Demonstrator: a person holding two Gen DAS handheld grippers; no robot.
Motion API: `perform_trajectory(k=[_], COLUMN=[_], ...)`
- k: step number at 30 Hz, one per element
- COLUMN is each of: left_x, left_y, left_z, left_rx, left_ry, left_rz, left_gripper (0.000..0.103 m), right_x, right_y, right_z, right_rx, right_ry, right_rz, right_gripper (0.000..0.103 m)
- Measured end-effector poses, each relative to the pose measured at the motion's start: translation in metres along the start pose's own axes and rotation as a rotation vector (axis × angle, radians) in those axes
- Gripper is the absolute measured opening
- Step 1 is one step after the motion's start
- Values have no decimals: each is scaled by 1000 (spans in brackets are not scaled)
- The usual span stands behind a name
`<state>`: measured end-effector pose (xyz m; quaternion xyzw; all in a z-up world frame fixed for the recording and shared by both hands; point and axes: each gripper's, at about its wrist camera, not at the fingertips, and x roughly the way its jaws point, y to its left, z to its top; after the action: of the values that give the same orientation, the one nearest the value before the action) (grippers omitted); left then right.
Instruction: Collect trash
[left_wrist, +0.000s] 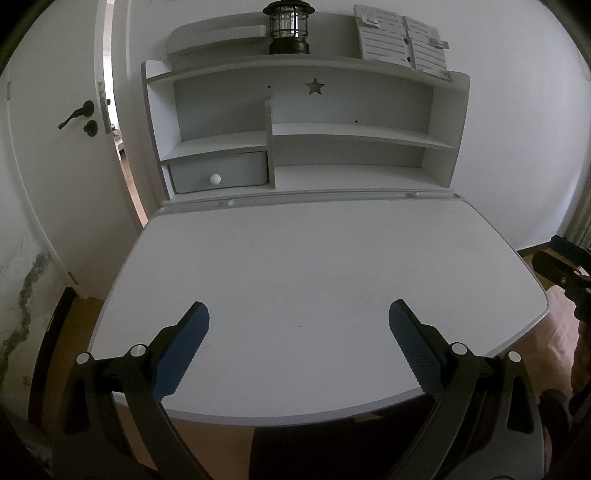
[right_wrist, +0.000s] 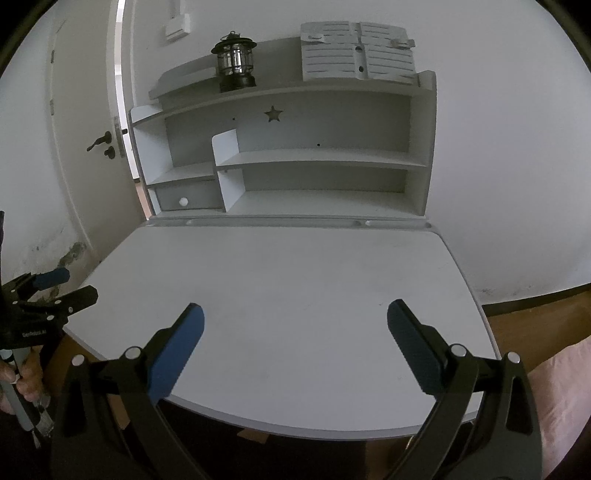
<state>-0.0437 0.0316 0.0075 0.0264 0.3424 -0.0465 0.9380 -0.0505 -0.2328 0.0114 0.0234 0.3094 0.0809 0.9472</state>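
Observation:
No trash shows in either view. My left gripper (left_wrist: 298, 314) hangs open over the near edge of the white desk (left_wrist: 314, 258), nothing between its blue pads. My right gripper (right_wrist: 295, 314) is likewise open above the same desk (right_wrist: 288, 280), its fingers wide apart and bare. In the left wrist view the right gripper (left_wrist: 561, 266) pokes in at the right edge. The left gripper (right_wrist: 55, 288) appears at the left edge of the right wrist view, held by a hand (right_wrist: 26, 373).
A white hutch (left_wrist: 303, 129) with shelves and a small drawer (left_wrist: 218, 171) stands at the desk's back. A black lantern (left_wrist: 289, 27) and a slatted white panel (left_wrist: 402, 40) sit on top. A door (left_wrist: 66, 147) stands ajar at left. Wooden floor lies around the desk.

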Motion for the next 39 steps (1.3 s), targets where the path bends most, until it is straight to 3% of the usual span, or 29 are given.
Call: perform_trajectory(k=[11, 39], left_x=[1, 4], left_y=[0, 3], left_z=[-1, -2], left_rx=[-19, -9], left_ry=[14, 21], left_rz=[-38, -43], left_gripper=[95, 95], right_x=[-1, -2], right_y=[-1, -4], right_z=[0, 2], right_rx=[6, 1], right_ry=[1, -4], right_rz=[1, 1], right_gripper=[96, 96])
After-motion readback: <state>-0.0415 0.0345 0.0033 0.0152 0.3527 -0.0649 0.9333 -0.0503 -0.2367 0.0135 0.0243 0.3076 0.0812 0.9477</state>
